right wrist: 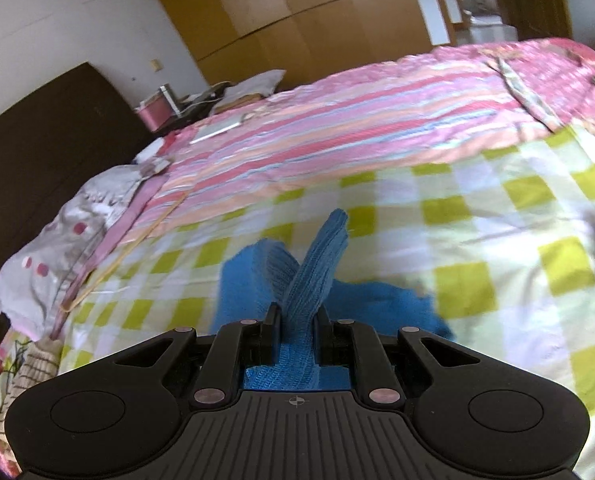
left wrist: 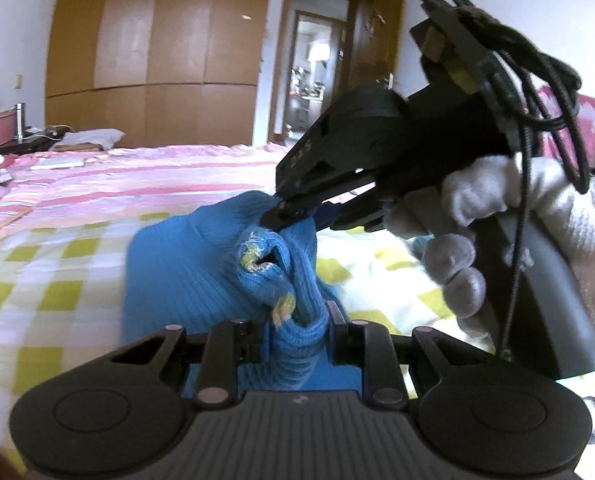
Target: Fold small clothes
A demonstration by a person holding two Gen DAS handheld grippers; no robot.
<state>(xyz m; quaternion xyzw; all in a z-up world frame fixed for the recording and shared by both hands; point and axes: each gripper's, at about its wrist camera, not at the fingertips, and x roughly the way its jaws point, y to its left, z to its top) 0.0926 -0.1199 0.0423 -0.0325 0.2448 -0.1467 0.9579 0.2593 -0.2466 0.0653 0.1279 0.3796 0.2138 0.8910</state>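
Observation:
A small blue knit garment (left wrist: 201,268) with yellow and white marks hangs bunched above the green-checked bedspread (left wrist: 37,280). My left gripper (left wrist: 297,320) is shut on its lower bunched edge. My right gripper (left wrist: 281,212), held by a white-gloved hand (left wrist: 497,216), comes in from the right and is shut on the garment's upper edge. In the right wrist view my right gripper (right wrist: 295,316) pinches a ribbed blue strip (right wrist: 317,264) that stands up between its fingers, with the rest of the garment (right wrist: 377,300) lying on the checked bedspread (right wrist: 477,240).
A pink striped quilt (right wrist: 337,120) covers the far half of the bed. A pillow and loose cloth (right wrist: 77,208) lie at the left edge by the dark headboard (right wrist: 37,140). A bedside table with a pink box (right wrist: 153,114), wooden wardrobes (left wrist: 157,40) and an open doorway (left wrist: 313,68) stand beyond.

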